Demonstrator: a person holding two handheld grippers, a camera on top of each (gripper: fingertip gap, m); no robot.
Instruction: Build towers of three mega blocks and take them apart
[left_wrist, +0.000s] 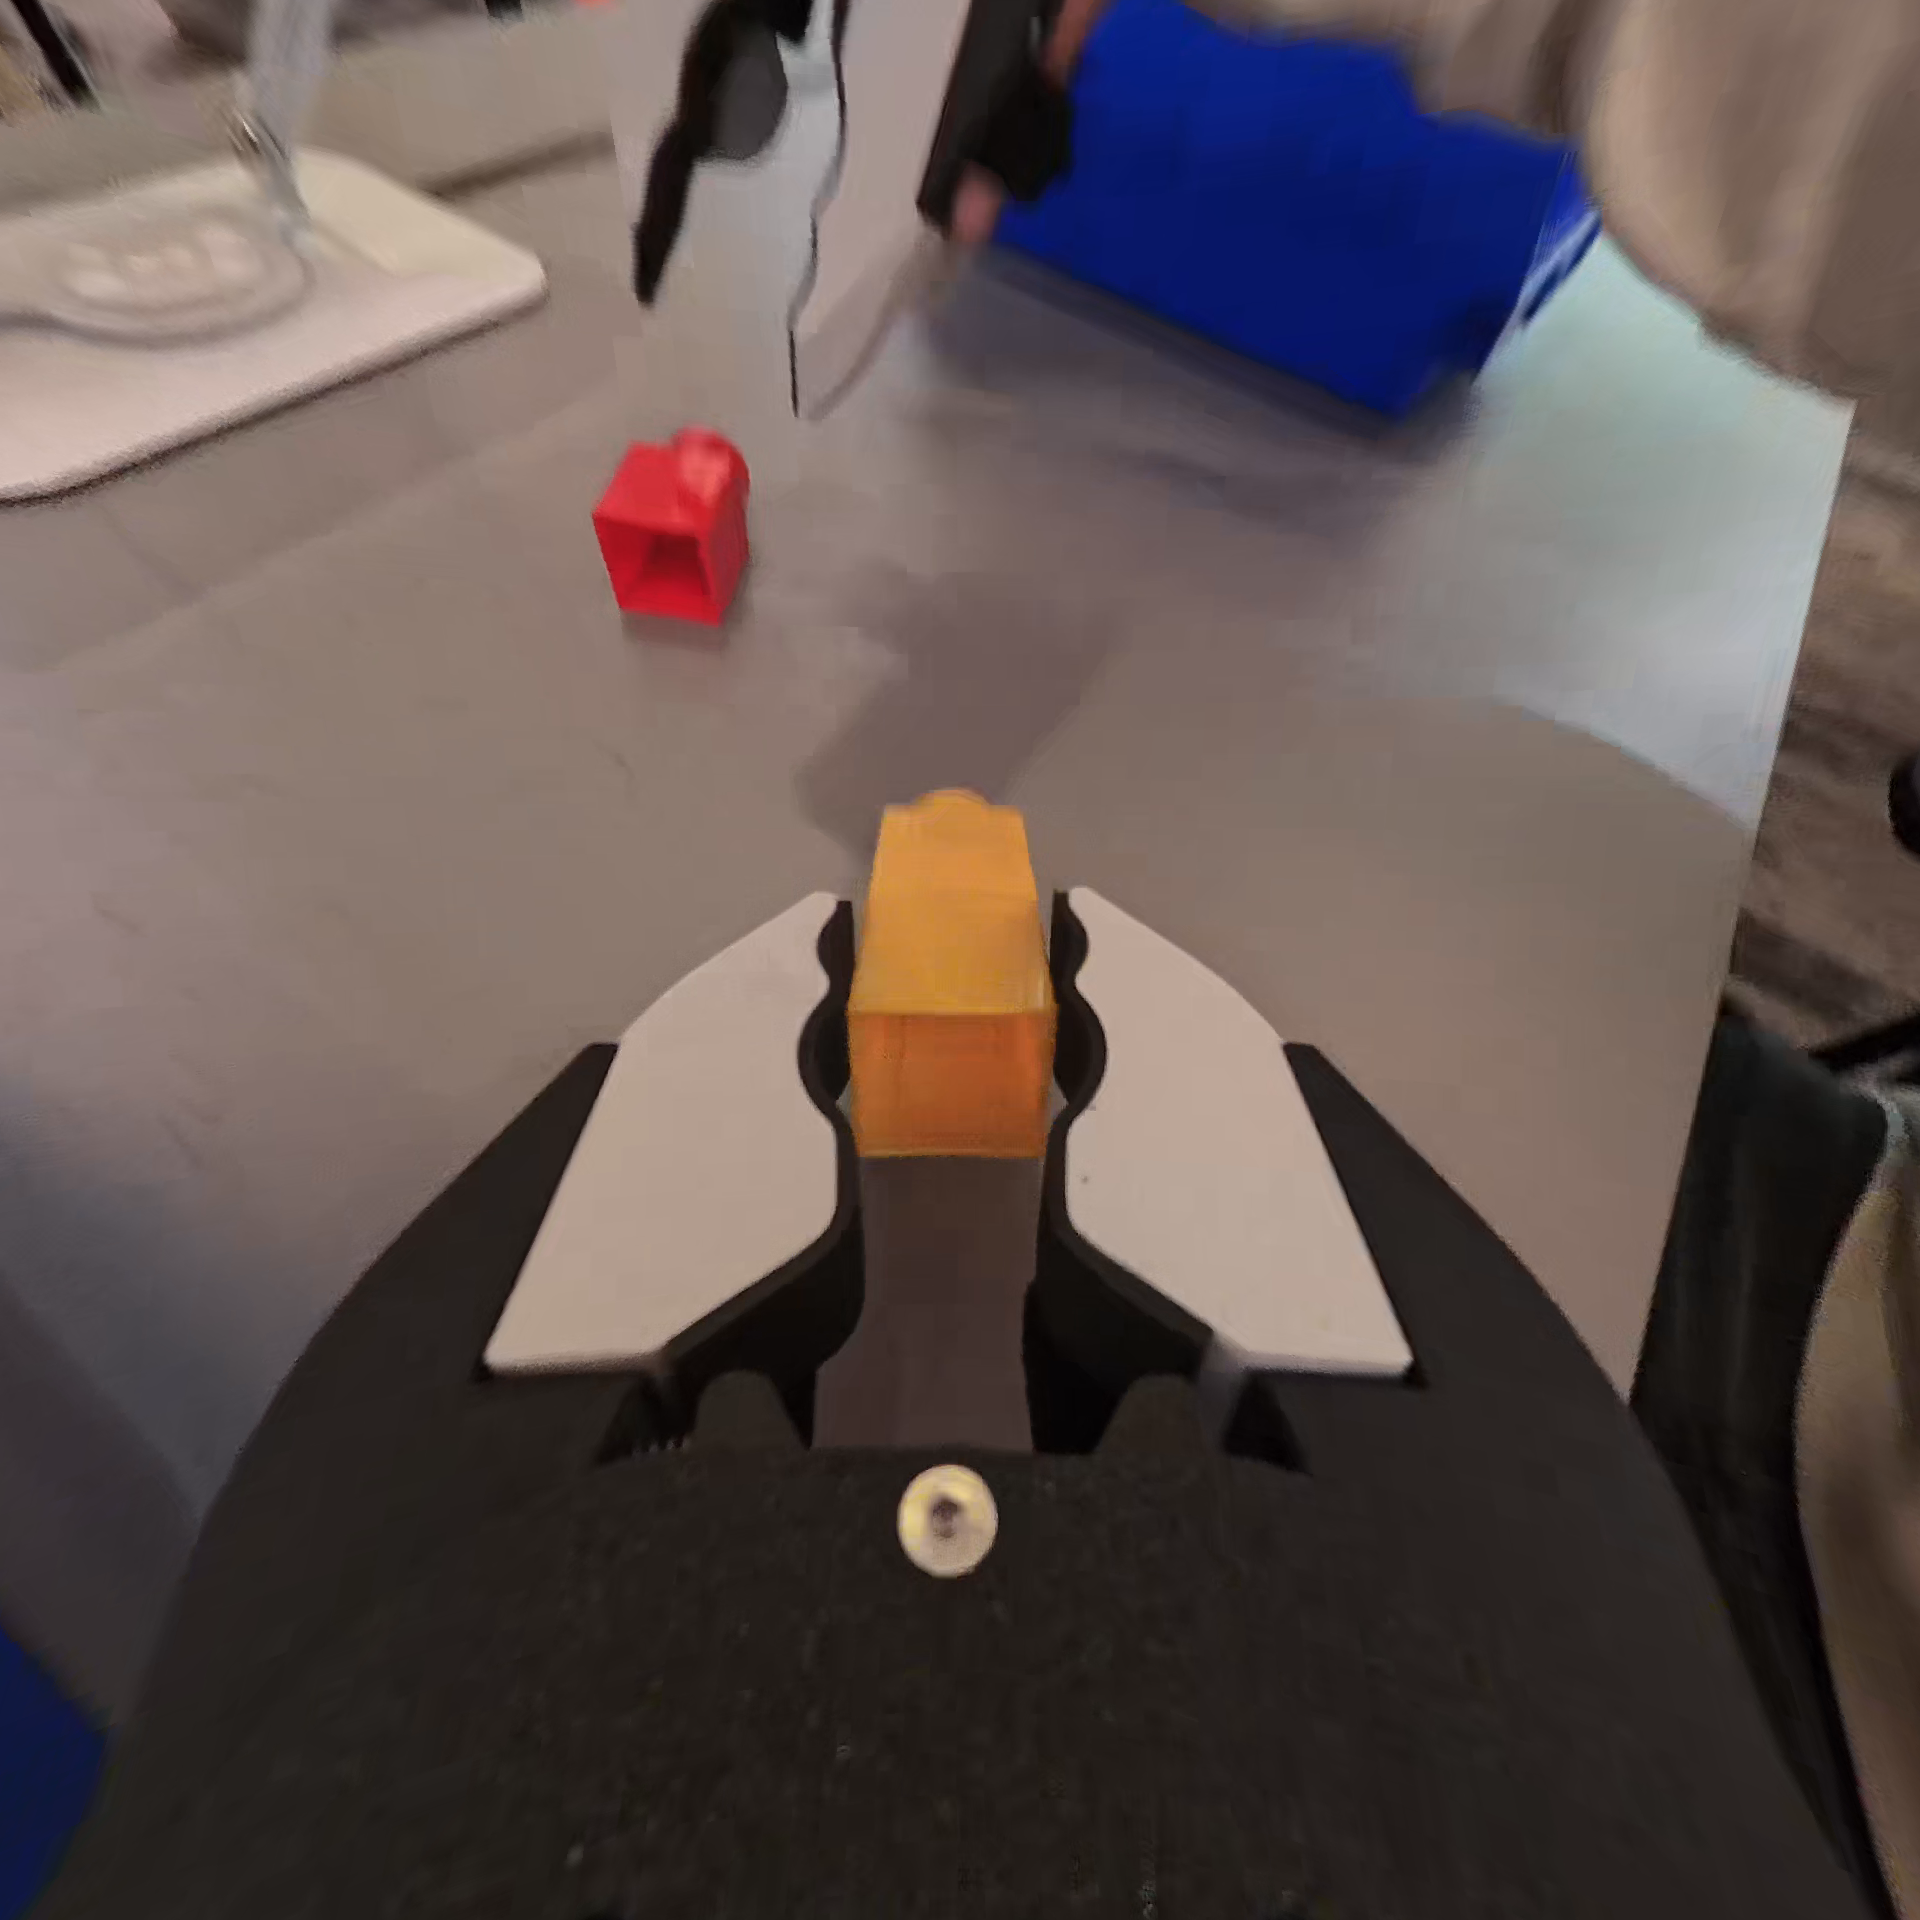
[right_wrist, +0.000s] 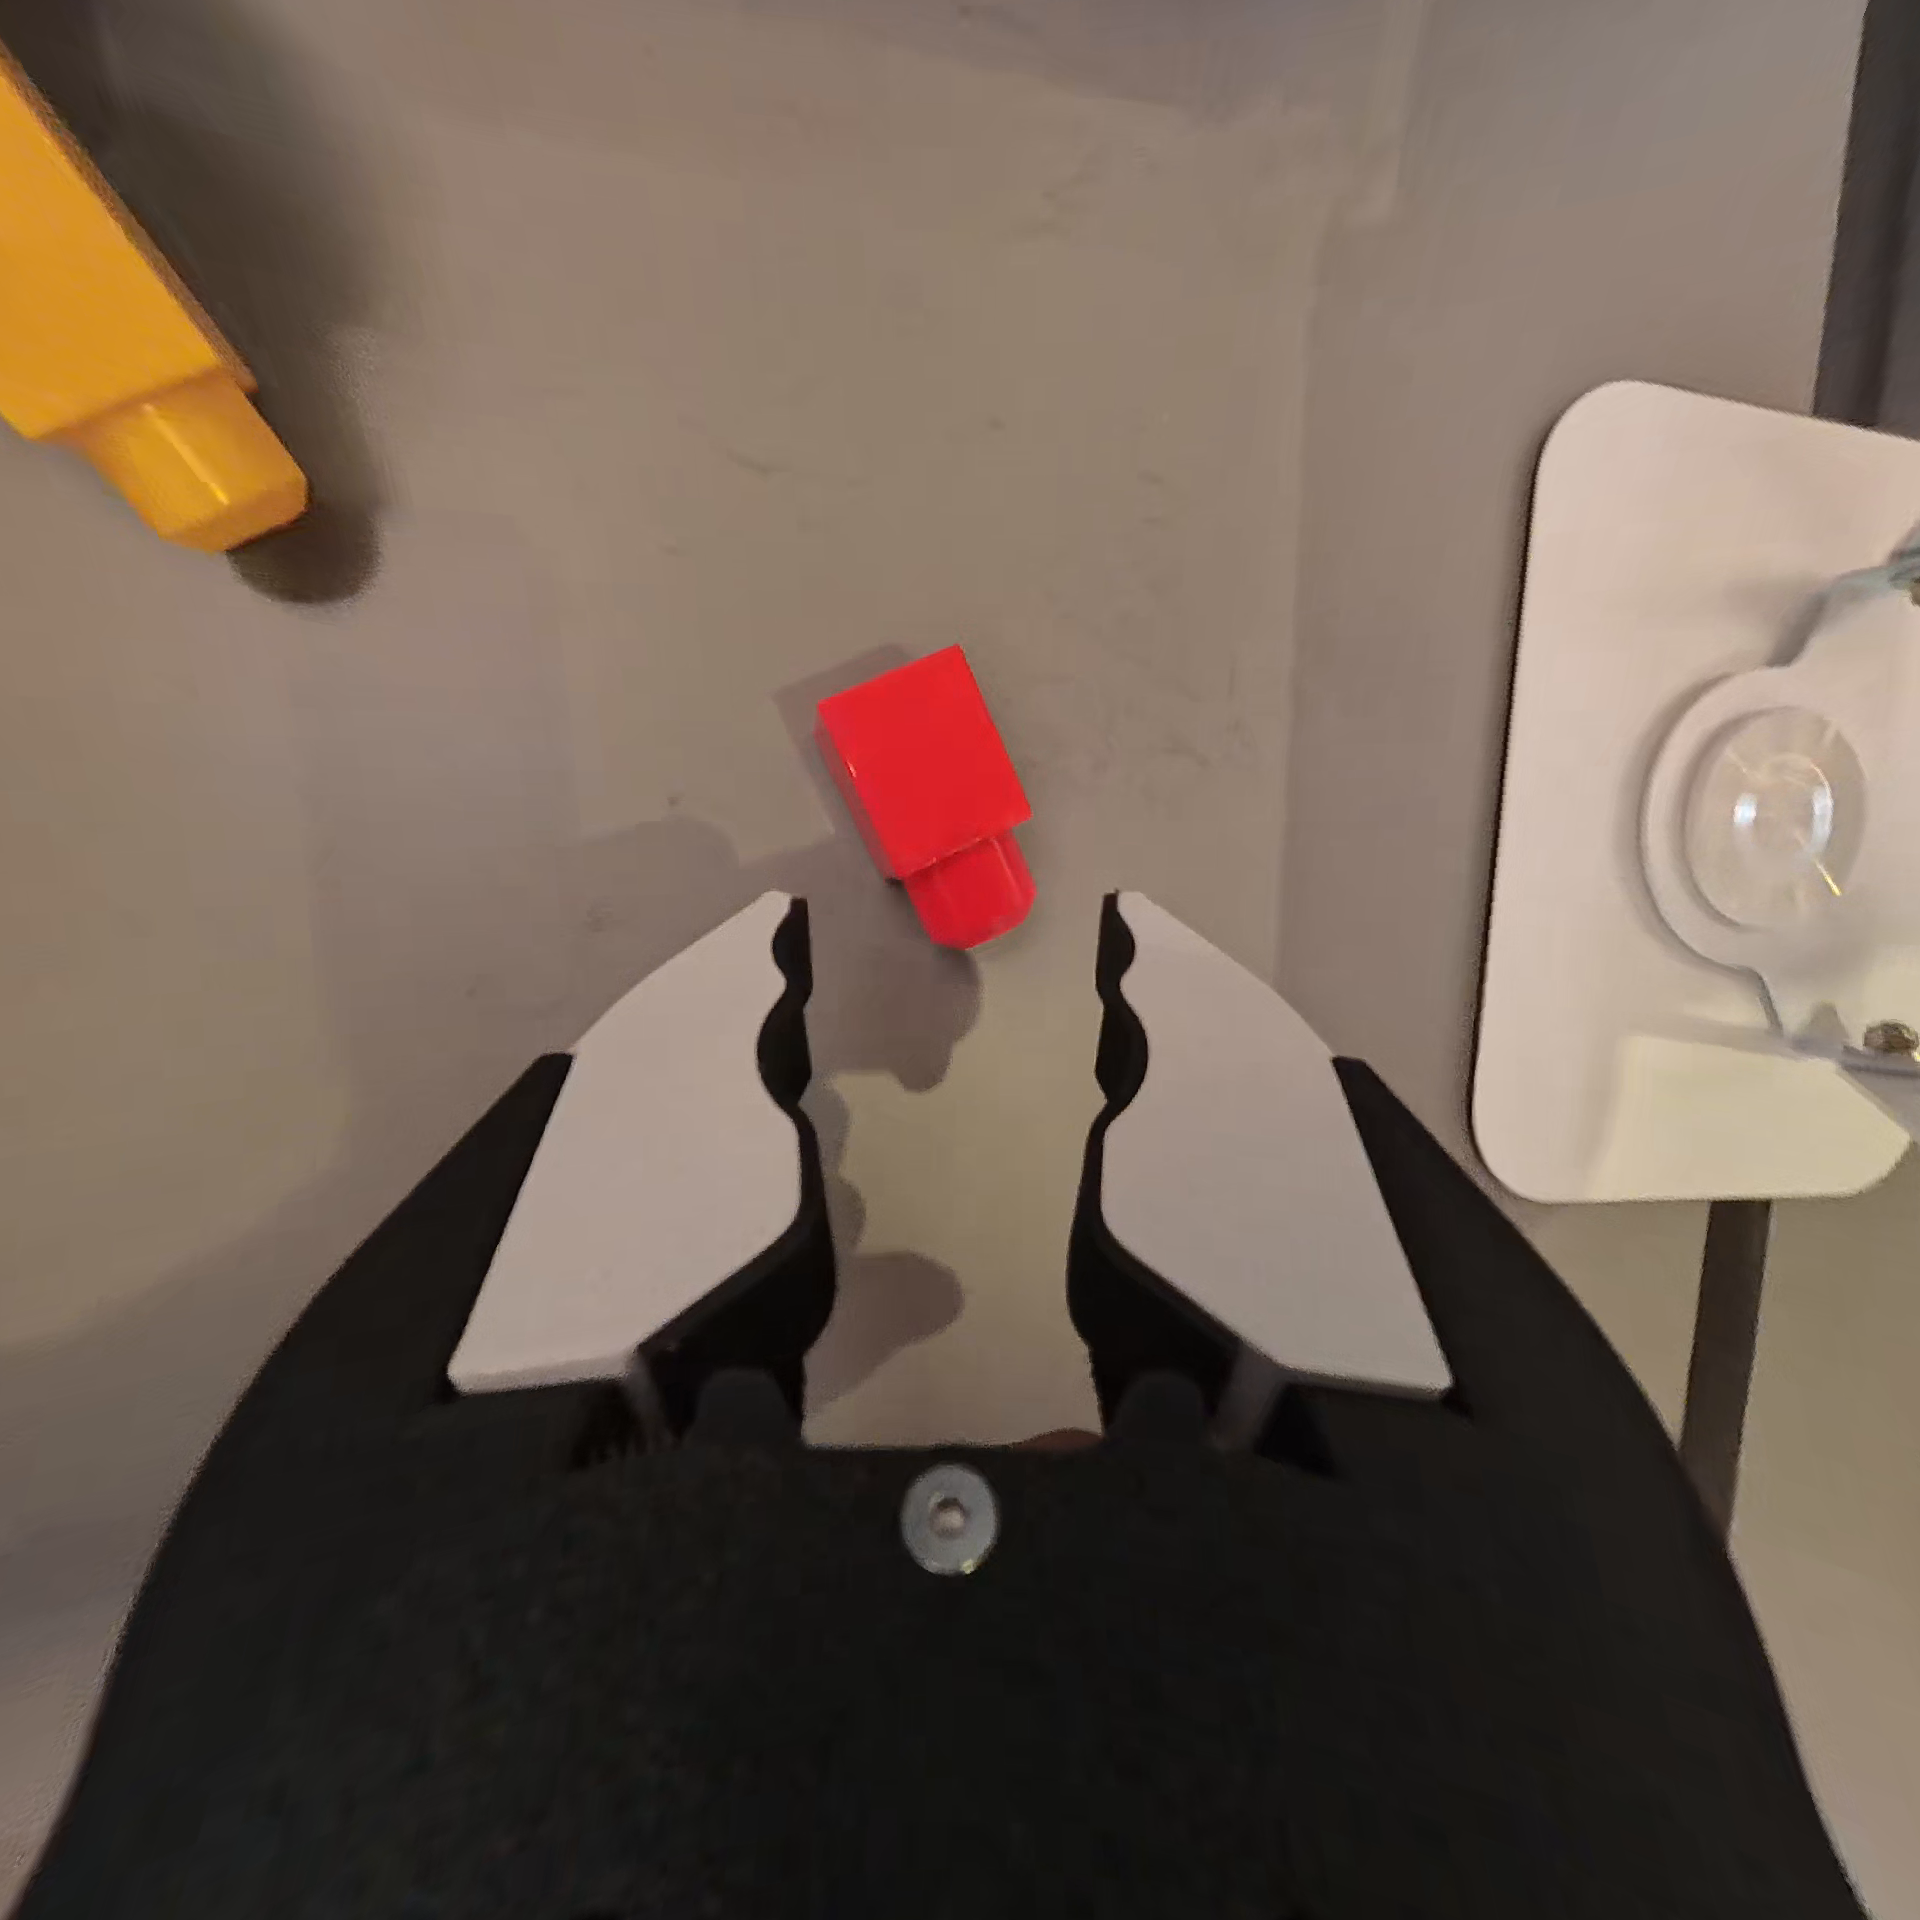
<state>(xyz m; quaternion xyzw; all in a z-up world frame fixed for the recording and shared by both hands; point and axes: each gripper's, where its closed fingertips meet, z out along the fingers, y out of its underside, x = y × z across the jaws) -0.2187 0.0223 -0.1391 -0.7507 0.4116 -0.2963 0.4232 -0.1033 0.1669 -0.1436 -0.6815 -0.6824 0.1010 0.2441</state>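
Left fingers (left_wrist: 831, 935) clamping orange block (left_wrist: 951, 977), stud forward

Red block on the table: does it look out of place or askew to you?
Yes. The red block lies tipped on its side on the grey table, stud pointing toward the open right gripper, not upright for stacking. The left gripper holds the orange block.

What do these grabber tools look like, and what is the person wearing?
Both grippers, left and right, have a matte black body, a silver screw, and two pale grey curved fingers with wavy black pads. The blurred person wears a beige sleeve and what seems a black glove.
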